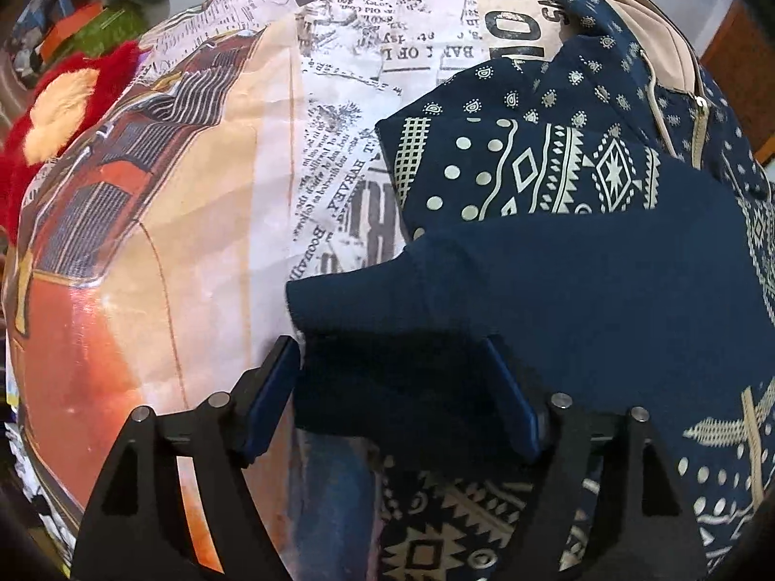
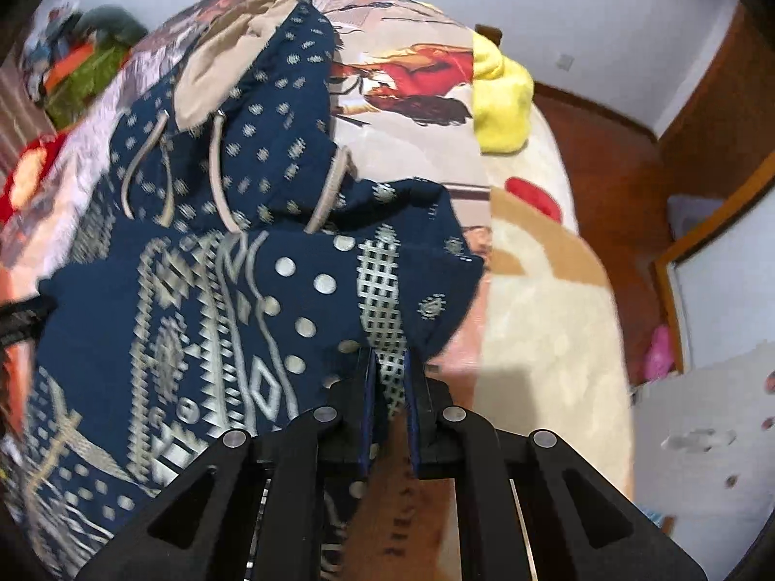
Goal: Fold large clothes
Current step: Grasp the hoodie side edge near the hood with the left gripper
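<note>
A bed [image 1: 193, 252] under a newsprint-and-picture cover carries the navy patterned hoodie [image 1: 557, 184] spread across it, a red plush toy [image 1: 58, 111] and green plush [image 1: 104, 31] at its left edge, and a yellow plush [image 2: 503, 101] at its far right.

The navy hoodie [image 2: 203, 290] is soft matt cloth with pale printed patterns, the bedsheet [image 1: 203, 222] under it is smooth printed fabric, the yellow toy [image 2: 503, 97] is fluffy plush, and the gripper fingers [image 1: 271, 397] are matt black plastic.
</note>
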Demonstrator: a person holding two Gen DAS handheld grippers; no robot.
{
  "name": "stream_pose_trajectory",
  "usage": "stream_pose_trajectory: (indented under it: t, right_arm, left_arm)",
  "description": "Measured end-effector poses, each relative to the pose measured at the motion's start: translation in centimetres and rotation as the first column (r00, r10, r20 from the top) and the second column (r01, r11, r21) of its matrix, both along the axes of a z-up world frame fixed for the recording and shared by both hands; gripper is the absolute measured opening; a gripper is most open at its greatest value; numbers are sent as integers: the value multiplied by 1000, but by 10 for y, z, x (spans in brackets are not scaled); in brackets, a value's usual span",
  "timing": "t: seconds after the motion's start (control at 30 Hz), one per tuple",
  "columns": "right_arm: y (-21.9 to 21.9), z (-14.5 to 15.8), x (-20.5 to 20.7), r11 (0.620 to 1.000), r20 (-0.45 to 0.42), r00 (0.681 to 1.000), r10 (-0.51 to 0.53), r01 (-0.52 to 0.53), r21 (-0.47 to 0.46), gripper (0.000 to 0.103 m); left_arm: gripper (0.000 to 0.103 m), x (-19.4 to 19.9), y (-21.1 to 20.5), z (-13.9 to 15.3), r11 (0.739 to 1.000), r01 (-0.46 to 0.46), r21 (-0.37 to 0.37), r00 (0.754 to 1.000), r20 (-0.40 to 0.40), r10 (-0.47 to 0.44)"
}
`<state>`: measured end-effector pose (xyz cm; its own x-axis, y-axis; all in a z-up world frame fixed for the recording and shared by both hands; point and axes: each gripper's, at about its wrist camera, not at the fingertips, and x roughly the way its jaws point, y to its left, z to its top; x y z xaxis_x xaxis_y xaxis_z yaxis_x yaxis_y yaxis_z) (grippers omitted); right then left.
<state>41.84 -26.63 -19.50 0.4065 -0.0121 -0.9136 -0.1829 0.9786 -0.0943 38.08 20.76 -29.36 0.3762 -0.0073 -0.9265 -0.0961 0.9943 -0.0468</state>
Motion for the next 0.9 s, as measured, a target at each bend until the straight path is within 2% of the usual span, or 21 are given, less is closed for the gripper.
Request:
stream_pose_trajectory:
  t: [0.07, 0.1, 0.13, 0.2, 0.3, 0.37, 0.5, 0.63, 0.77, 0.9]
  right_arm:
    - [-3, -1, -6, 999, 14, 1000, 5, -4, -53, 35]
    - [-6, -1, -8, 994, 42, 999, -16, 21, -111, 70]
    - [-12, 0, -9, 982, 76, 996, -51, 64, -179, 91]
    - [-22, 1, -13, 983, 80, 995, -60, 73, -171, 92]
    - [-38, 9, -16, 992, 36, 994, -100, 102, -68, 91]
    - [-41, 20, -16, 995, 38, 994, -103, 103, -16, 91]
    - [-33, 58, -9, 990, 99, 991, -95, 84, 111, 92]
    - [-9, 87, 17, 976, 126, 990, -58, 30, 215, 92]
    - [20, 101, 45, 961, 143, 990, -19, -22, 275, 92]
    - [46, 100, 93, 950, 132, 991, -8, -34, 309, 92]
  left_arm:
    - [79, -3, 3, 3, 1000, -1, -1, 1000, -3, 1]
    - [79, -4, 4, 5, 1000, -4, -1, 1000, -3, 4]
    - [79, -5, 5, 9, 1000, -8, -1, 1000, -5, 8]
    - [78, -8, 7, 17, 1000, -4, 12, 1000, 2, 4]
    - [78, -9, 1, 43, 998, 28, 50, 998, 55, -31]
    - [78, -6, -4, 68, 997, 42, 59, 993, 109, -49]
    - [79, 11, -16, 117, 998, 53, 21, 975, 213, -57]
    - [79, 51, -31, 150, 998, 62, -15, 963, 265, -56]
    - [79, 89, -43, 162, 995, 63, -79, 963, 266, -40]
    - [79, 137, -55, 154, 988, 57, -144, 975, 220, -24]
